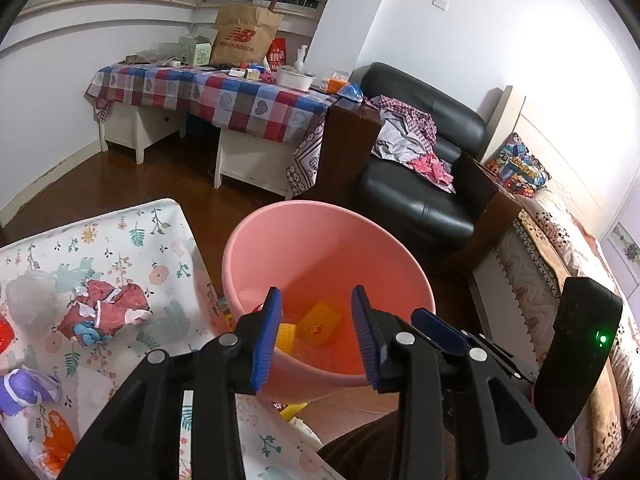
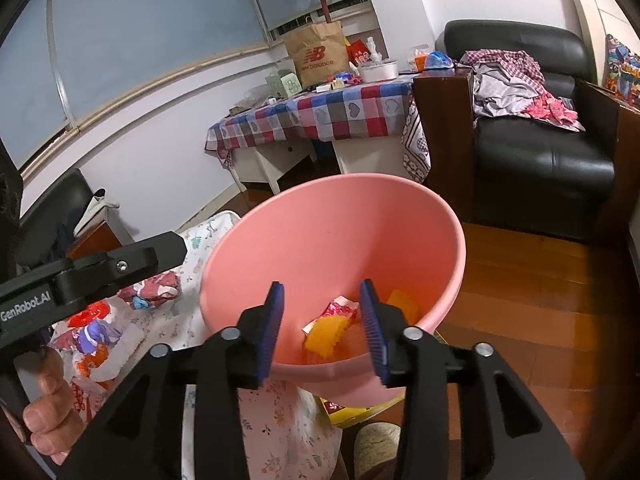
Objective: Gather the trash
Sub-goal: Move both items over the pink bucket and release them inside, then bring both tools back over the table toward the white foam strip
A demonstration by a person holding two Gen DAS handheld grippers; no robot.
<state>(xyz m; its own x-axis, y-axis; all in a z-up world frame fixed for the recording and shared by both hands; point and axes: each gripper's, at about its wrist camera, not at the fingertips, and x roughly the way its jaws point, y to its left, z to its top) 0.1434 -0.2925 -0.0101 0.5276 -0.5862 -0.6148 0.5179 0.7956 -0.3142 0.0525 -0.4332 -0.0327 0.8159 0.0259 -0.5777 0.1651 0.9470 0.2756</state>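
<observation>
A pink plastic bin (image 1: 280,240) stands on the floor beside a table with a floral cloth (image 1: 132,236); it also shows in the right wrist view (image 2: 320,232). Inside lie orange foam nets (image 1: 318,322) (image 2: 326,334) and a red-white wrapper (image 2: 338,310). My left gripper (image 1: 316,332) is open and empty above the bin's near rim. My right gripper (image 2: 322,328) is open and empty over the bin as well. On the cloth lie a crumpled red wrapper (image 1: 106,308) (image 2: 154,286), a purple wrapper (image 1: 24,392) (image 2: 94,334) and red and orange scraps (image 2: 88,314).
A black armchair (image 1: 424,168) with clothes on it stands behind the bin. A desk with a checked cloth (image 1: 224,96) holds a brown paper bag (image 1: 244,34) and small items. A bed (image 1: 560,272) lies to the right. A yellow box (image 2: 352,414) sits under the bin.
</observation>
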